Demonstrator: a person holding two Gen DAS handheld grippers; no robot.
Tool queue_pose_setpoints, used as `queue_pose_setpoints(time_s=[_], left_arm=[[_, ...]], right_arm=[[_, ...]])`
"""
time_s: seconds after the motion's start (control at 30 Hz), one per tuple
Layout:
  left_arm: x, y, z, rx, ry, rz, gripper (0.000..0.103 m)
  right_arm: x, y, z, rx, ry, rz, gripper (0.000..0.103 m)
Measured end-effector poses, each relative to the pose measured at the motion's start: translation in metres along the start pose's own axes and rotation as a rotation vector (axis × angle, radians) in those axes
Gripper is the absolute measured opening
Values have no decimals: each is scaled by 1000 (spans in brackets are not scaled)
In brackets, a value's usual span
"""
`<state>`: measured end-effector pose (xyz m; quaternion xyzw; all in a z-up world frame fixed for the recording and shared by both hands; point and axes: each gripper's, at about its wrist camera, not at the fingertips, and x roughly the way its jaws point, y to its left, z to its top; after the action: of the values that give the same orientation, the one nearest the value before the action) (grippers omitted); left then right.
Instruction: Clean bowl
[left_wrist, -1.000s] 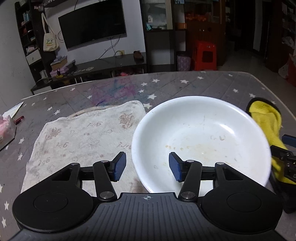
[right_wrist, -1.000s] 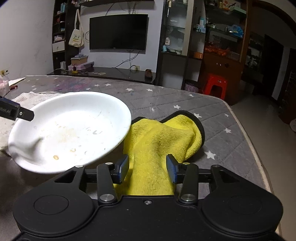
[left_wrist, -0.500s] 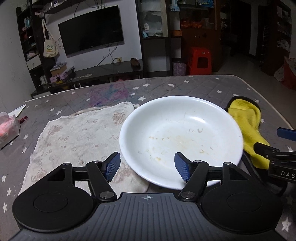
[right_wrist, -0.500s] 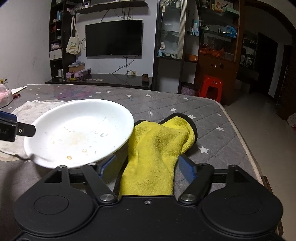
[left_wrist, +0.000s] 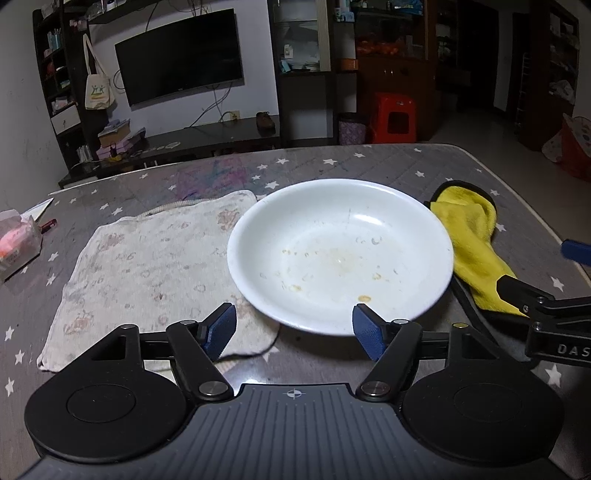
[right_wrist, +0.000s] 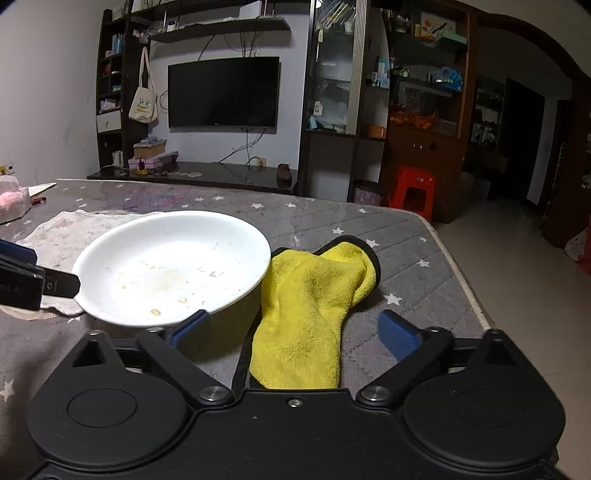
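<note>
Now the white bowl sits on the grey star-printed table, towards the right-hand side, with its left edge over the right edge of a pale, stained cloth spread flat beside it. Inside the bowl, dried yellowish smears and a few crumbs dot the bottom. No water in it that I can see.

Left gripper is at the near side of the bowl, jaws spread wide, nothing between them. One blue pad is over the cloth's near edge, the other at the bowl's near rim; whether that pad actually touches the rim, I can't tell.

Over on the right, a yellow towel lies just beside the bowl, stretching from near the table's right edge back towards the camera, resting on something dark-edged underneath. The bowl's rim overlaps the towel's left edge in the right wrist view. Right gripper is wide apart too, straddling the towel's near end, one blue finger to its right, the other tucked at the bowl's near rim. It grips nothing.

Far left corner of the table: a clear packet with something pink inside, and a red pen next to it. Behind the table, a wall-mounted TV and a red stool on the floor.
</note>
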<state>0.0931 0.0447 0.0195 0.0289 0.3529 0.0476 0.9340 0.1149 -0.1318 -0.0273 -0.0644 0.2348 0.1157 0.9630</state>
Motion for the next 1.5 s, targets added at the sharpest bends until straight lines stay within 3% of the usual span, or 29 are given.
queue_pose_setpoints(time_s=[0.57, 1.0, 1.5], left_arm=[[-38, -4, -18, -42, -10, -71, 84], [-47, -8, -30, -35, -23, -39, 85], [-34, -14, -48, -56, 17, -73, 85]], right_arm=[[-34, 15, -11, -26, -34, -44, 103], [-48, 19, -22, -24, -49, -101, 103], [-49, 0, -40, 105, -43, -102, 103]])
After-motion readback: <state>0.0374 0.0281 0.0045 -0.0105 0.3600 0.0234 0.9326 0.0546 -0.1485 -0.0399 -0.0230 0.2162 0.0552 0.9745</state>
